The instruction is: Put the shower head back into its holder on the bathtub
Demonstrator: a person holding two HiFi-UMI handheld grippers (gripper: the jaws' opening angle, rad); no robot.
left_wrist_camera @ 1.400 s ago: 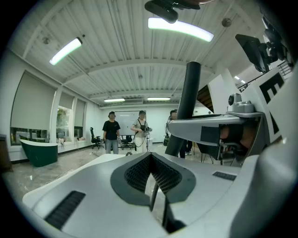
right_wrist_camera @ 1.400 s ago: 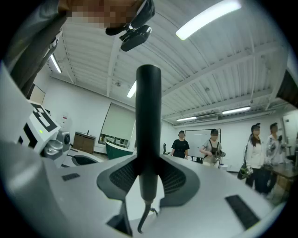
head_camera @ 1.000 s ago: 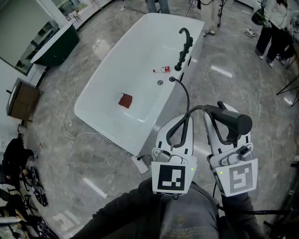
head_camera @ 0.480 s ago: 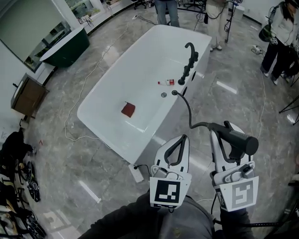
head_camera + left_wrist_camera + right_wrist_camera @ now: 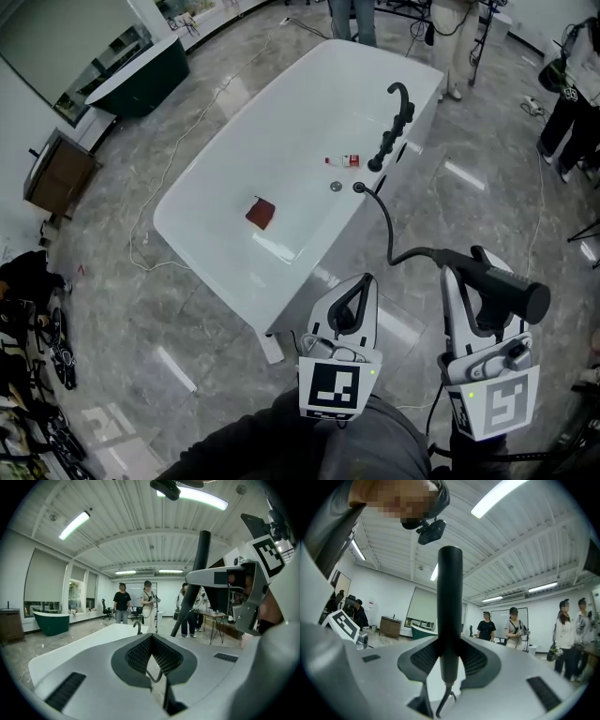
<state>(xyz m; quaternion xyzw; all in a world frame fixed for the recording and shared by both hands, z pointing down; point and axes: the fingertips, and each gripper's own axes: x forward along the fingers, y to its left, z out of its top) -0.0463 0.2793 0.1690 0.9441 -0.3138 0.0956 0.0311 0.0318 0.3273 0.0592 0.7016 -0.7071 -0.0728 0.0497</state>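
Shower head (image 5: 511,286) lies crosswise in the right gripper (image 5: 472,274), jaws clamped on its handle, thick end pointing right (spray face hidden); its hose (image 5: 386,220) runs to the tub (image 5: 281,131), well apart; left gripper (image 5: 349,298) has jaws together, empty.

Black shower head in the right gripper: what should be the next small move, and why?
Probably carry the black shower head forward toward the black faucet on the white bathtub. The jaws of the right gripper are shut on its handle, yet it hangs apart from the tub; its black hose leads to the rim. I cannot make out the holder.
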